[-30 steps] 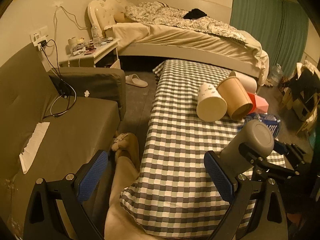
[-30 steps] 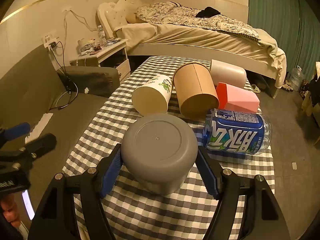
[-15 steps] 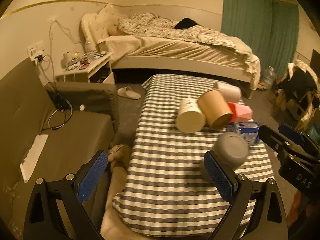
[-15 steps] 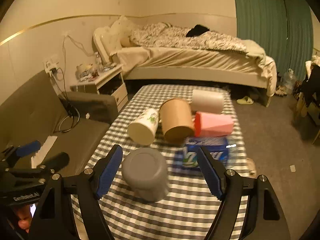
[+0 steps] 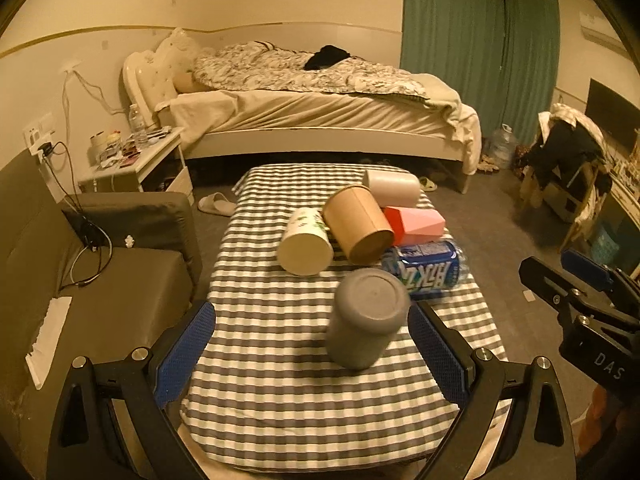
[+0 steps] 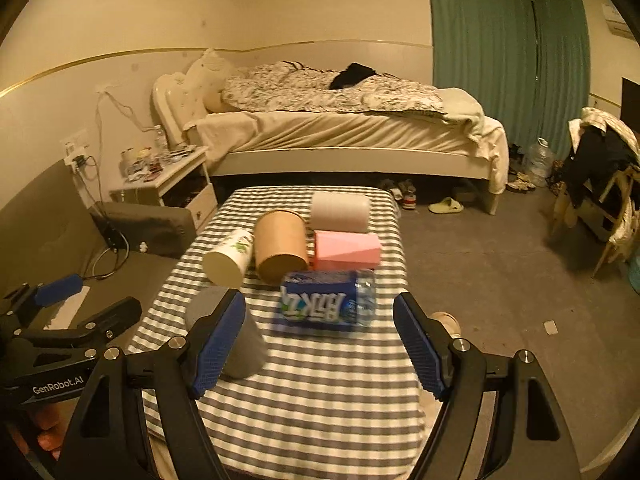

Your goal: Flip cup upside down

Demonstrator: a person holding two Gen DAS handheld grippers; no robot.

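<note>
A grey cup [image 5: 366,318] stands upside down, base up, on the checked tablecloth [image 5: 280,360] near the table's front. In the right wrist view the same cup [image 6: 248,344] is partly hidden behind my left finger pad. My left gripper [image 5: 312,356] is open and empty, held back above the table's front edge, with the cup between its fingers in the view but farther away. My right gripper [image 6: 320,344] is open and empty, to the right of the cup; it shows at the right edge of the left wrist view [image 5: 576,292].
Behind the cup lie a white paper cup [image 5: 306,246], a brown paper tub [image 5: 358,230], a white roll [image 5: 392,188], a pink box [image 5: 416,226] and a blue-labelled bottle [image 5: 424,272]. A sofa [image 5: 80,280] stands left, a bed [image 5: 320,112] behind.
My right gripper let go of the grey cup, which now stands base up on the table. Both grippers have pulled back and up from the table.
</note>
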